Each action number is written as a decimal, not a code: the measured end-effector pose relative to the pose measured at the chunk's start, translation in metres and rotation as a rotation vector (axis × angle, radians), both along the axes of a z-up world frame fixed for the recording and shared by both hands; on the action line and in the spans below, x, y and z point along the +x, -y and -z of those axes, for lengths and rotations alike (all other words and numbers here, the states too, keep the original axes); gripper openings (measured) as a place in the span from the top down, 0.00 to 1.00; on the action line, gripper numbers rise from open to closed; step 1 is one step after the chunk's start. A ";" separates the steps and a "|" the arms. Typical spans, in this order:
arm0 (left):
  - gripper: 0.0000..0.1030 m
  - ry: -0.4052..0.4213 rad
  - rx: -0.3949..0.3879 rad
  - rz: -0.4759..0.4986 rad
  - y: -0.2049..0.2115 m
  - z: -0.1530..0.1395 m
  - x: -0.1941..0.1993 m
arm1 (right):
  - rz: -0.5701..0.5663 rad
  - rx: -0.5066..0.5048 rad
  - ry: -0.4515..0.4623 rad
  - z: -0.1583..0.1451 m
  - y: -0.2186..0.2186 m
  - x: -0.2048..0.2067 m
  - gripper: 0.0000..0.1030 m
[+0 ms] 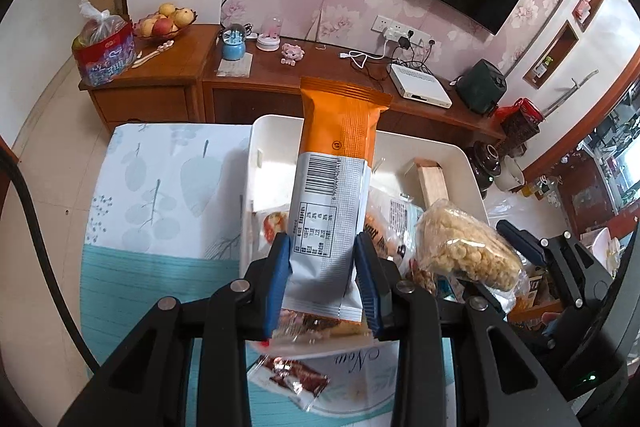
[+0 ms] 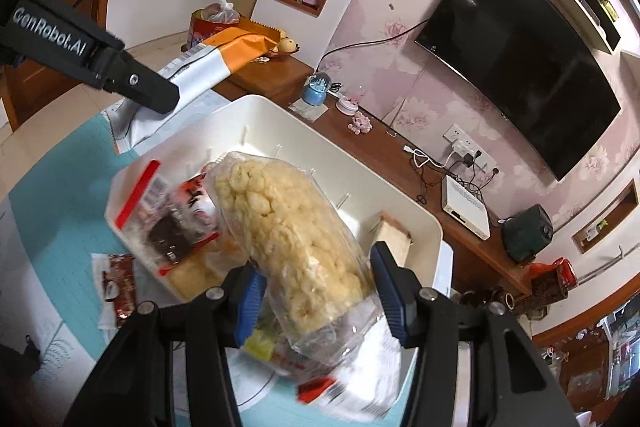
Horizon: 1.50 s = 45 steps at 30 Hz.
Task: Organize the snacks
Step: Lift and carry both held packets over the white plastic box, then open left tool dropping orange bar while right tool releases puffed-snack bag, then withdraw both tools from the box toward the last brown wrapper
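Observation:
My left gripper (image 1: 323,267) is shut on an orange and white snack packet (image 1: 336,163), held upright above the white bin (image 1: 276,131). That packet (image 2: 224,55) and the left gripper (image 2: 152,95) also show at the upper left of the right wrist view. My right gripper (image 2: 316,291) is shut on a clear bag of puffed yellow snack (image 2: 288,227), lifted over the white bin (image 2: 400,203). The same bag (image 1: 464,247) appears at the right of the left wrist view. Several snack packs (image 2: 176,223) lie inside the bin.
A red-brown wrapped snack (image 1: 296,379) lies on the teal tablecloth (image 1: 152,283) in front of the bin. A wooden block (image 1: 432,179) leans in the bin's far corner. Behind stands a wooden cabinet (image 1: 280,83) with a fruit bowl (image 1: 164,21), a router and cables.

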<state>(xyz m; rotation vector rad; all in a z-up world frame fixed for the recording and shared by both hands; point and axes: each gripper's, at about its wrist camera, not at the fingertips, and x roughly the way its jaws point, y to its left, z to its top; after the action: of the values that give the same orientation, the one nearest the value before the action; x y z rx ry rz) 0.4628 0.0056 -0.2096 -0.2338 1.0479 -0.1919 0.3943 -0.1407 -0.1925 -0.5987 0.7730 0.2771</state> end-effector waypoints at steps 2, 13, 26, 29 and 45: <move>0.69 -0.007 0.024 -0.001 0.005 0.005 0.007 | 0.015 -0.001 0.002 0.003 0.003 0.008 0.50; 0.53 -0.065 0.035 -0.040 0.011 0.026 0.019 | 0.122 -0.012 -0.004 0.013 0.022 0.027 0.39; 0.35 -0.031 0.045 -0.054 -0.002 0.011 -0.010 | 0.151 0.060 -0.002 0.000 0.026 0.006 0.31; 0.31 -0.029 0.051 -0.066 -0.008 0.010 -0.022 | 0.153 0.085 -0.012 -0.002 0.024 -0.002 0.31; 0.23 -0.116 0.096 -0.147 -0.054 0.023 -0.084 | 0.140 0.197 -0.051 -0.011 0.004 -0.058 0.31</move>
<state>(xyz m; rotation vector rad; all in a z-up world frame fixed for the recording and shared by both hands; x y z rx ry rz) 0.3789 0.0591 -0.2331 -0.2366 1.1470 0.0048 0.3364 -0.1443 -0.1815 -0.3514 0.8221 0.2373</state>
